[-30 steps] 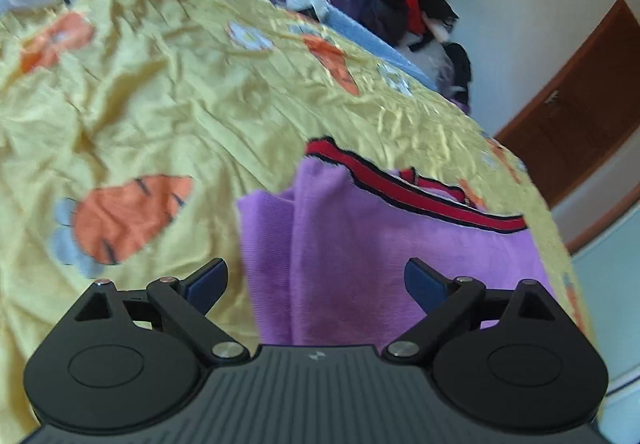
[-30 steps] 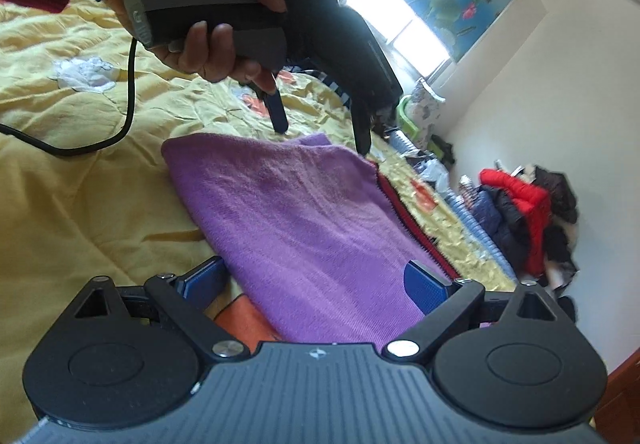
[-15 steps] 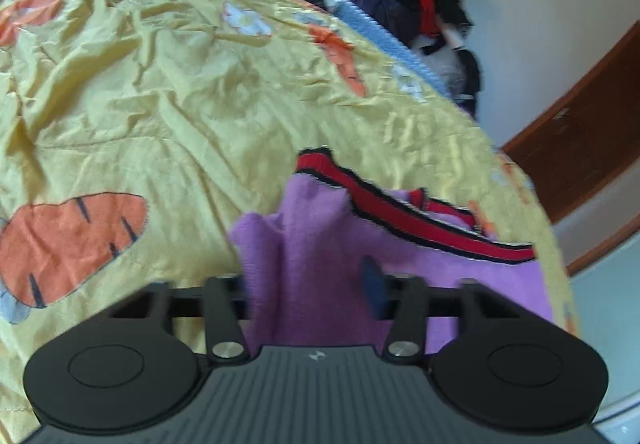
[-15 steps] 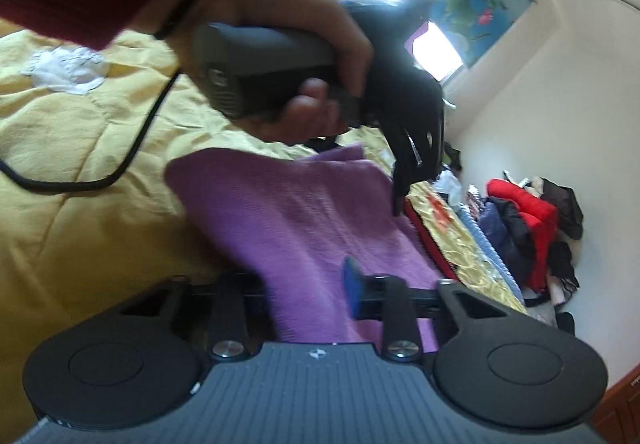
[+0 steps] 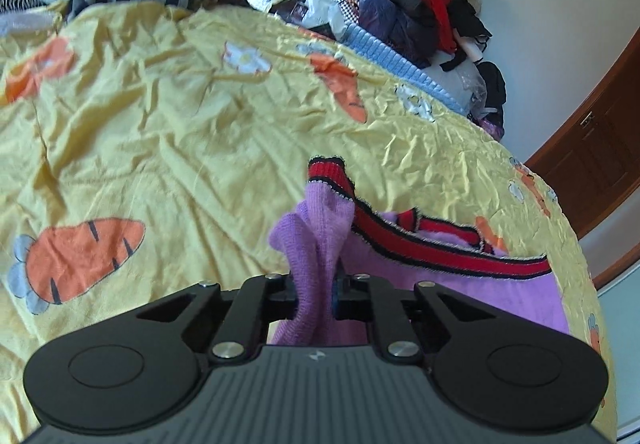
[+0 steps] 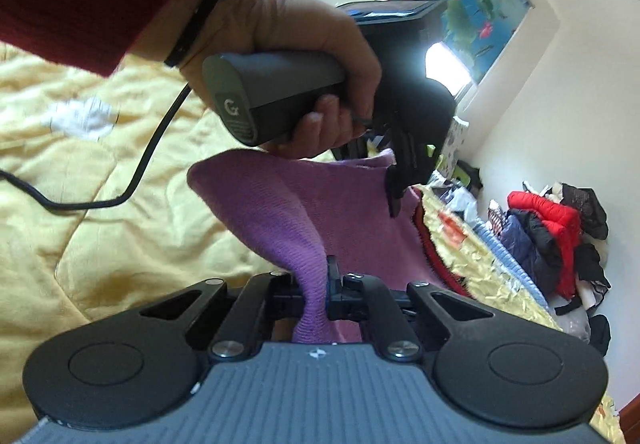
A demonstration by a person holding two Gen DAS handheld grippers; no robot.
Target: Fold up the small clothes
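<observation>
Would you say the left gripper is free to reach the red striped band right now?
Probably not: the left gripper is shut on the purple garment, so the red striped band beyond it stays out of reach.

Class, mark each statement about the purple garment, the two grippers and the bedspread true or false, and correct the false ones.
1. The left gripper is shut on the purple garment. True.
2. The right gripper is open and holds nothing. False: it is shut on the same garment.
3. The garment's trim is red with dark edges. True.
4. The bedspread is plain blue. False: it is yellow with carrot prints.
5. A hand grips the left gripper's handle. True.
</observation>
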